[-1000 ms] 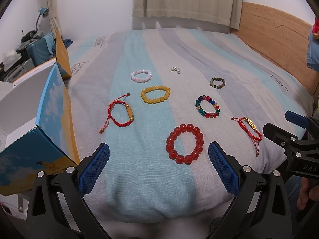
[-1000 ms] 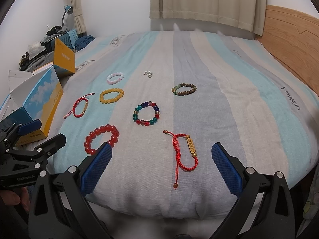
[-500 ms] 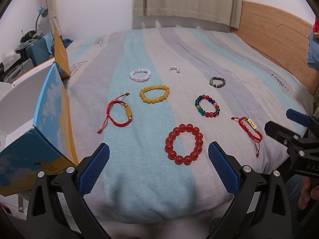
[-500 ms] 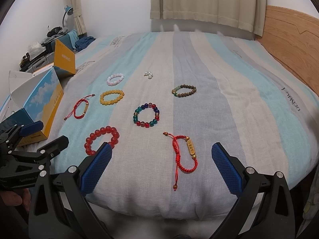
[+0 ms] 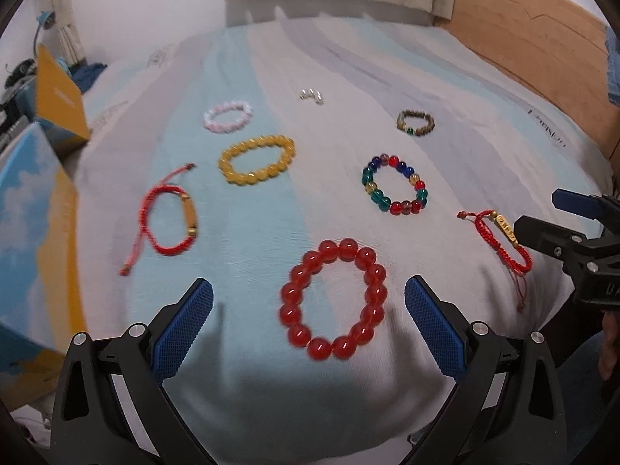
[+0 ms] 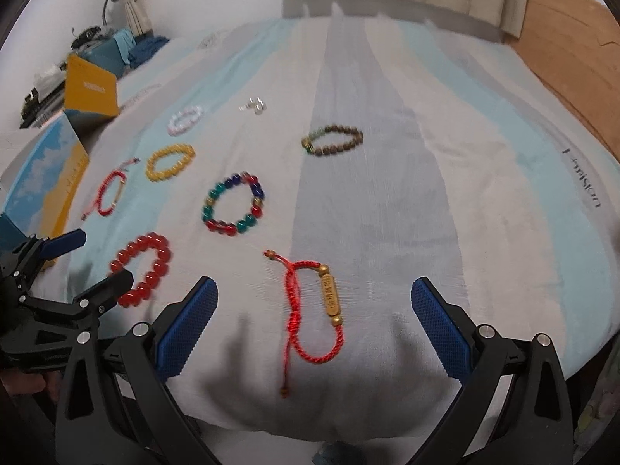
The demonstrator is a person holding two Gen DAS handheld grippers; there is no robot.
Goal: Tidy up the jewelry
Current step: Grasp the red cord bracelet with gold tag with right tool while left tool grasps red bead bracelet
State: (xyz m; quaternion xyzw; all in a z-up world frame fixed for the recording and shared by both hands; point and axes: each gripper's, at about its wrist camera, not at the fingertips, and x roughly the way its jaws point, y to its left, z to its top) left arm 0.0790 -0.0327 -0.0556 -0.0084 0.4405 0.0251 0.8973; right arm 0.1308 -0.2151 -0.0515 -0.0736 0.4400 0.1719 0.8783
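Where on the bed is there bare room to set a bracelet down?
Most open: the striped cover right of the brown bracelet and the near red cord bracelet, toward the headboard. Also bare: beyond the pearls, toward the curtain. Crowded: the left half, from the pink bracelet down to the red beads.

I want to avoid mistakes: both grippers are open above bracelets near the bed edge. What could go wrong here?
1. The red cord bracelet with the gold tube bead lies close to the bed's edge; the right gripper might nudge it off.
2. Its loose tail could snag.
3. The large red bead bracelet may roll from the left gripper.
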